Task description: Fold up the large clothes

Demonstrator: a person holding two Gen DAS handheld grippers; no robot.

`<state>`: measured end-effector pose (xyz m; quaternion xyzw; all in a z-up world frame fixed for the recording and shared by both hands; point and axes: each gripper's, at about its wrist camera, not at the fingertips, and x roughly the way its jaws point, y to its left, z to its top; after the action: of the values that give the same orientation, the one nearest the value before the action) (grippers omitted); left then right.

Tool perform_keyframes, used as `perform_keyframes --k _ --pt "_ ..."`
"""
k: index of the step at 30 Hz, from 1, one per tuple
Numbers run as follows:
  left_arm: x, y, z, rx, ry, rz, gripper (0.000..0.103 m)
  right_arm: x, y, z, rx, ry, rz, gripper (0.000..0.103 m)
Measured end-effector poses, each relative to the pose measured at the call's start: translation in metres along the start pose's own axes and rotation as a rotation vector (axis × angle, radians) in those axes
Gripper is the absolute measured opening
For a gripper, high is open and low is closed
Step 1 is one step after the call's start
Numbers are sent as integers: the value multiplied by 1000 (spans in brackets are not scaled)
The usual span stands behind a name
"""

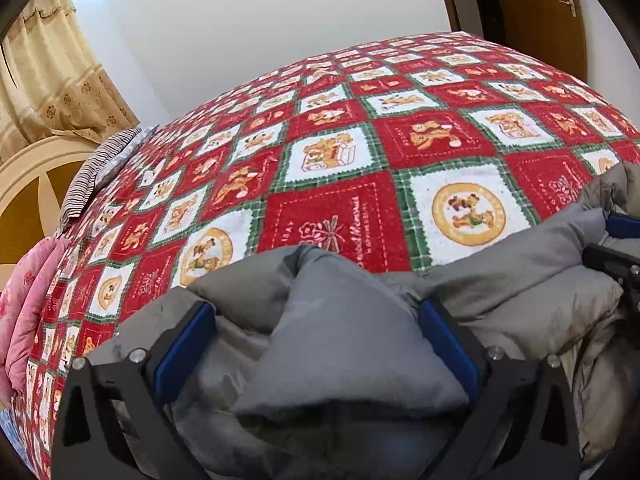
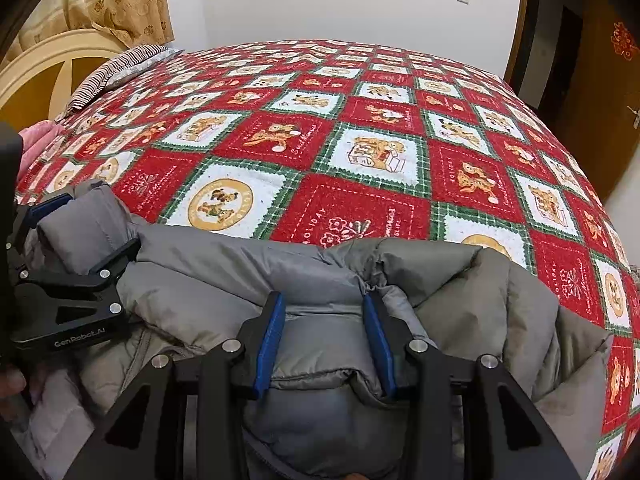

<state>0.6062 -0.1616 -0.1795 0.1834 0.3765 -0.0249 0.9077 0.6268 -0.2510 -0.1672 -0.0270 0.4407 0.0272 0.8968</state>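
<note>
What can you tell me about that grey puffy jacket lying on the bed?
The grey jacket is a padded, quilted garment of smooth, slightly shiny fabric, with stitched seams dividing puffy sections. It lies bunched and partly folded at the near edge of the bed, on the red, white and green patterned blanket. What looks like a zip edge shows at its lower left. A thick fold sits between the wide jaws of the left gripper; another fold sits between the narrower jaws of the right gripper.
</note>
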Motion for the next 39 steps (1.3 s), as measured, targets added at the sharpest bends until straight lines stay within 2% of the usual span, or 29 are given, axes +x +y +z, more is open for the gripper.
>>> perform_keyframes --k 8,21,35,37,39 --pt "0 -5 -2 12 -11 25 103 3 6 -1 -17 -9 -43 42" --pt "7 1 -2 -22 20 -32 103 6 9 -1 -30 -7 -65 42" --pt "3 2 4 -16 37 -28 103 6 12 1 -50 6 -75 43" --pt "-13 9 8 -18 49 -38 103 1 11 3 -67 8 -62 46" --pt "-36 18 9 -13 31 -68 103 -18 5 2 -54 5 -58 59"
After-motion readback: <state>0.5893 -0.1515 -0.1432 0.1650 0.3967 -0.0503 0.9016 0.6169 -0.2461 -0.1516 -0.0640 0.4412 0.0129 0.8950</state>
